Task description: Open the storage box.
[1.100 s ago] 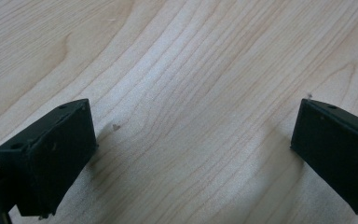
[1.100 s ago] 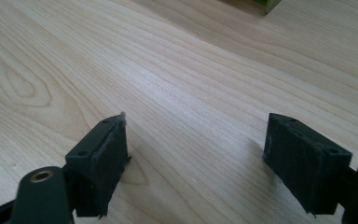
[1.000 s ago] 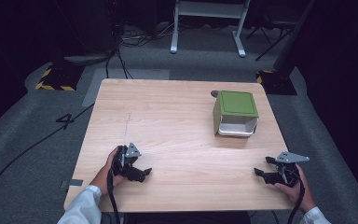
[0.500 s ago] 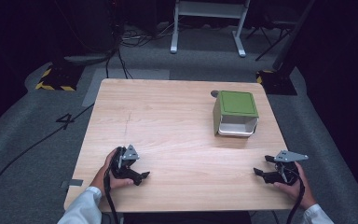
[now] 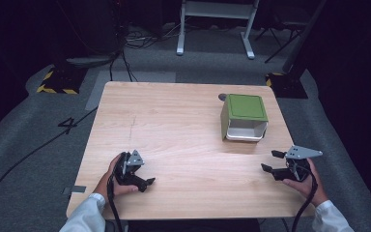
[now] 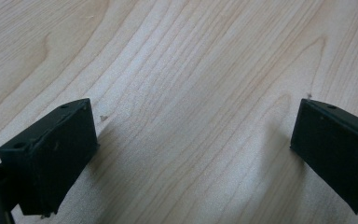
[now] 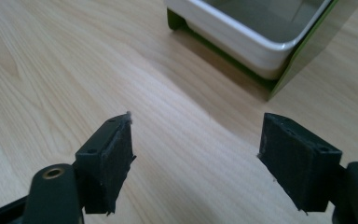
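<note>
A green box with a white inner bin (image 5: 244, 117) lies on its side at the right of the wooden table (image 5: 174, 125), its open mouth facing the near edge. In the right gripper view the white rim of that bin (image 7: 247, 32) is just ahead of the jaws. My right gripper (image 5: 270, 162) rests near the table's right front corner, open and holding nothing. My left gripper (image 5: 147, 182) sits low over the bare wood at the front left, also open, with nothing between its fingers (image 6: 56, 149).
A dark round mark (image 5: 222, 97) lies on the table behind the box. Around the table is grey floor with cables (image 5: 34, 150), a yellow-black striped base (image 5: 58, 82) at the back left and a white stand (image 5: 215, 24) at the back.
Both hands have drawn slightly back toward the near edge of the table. The box has not moved.
</note>
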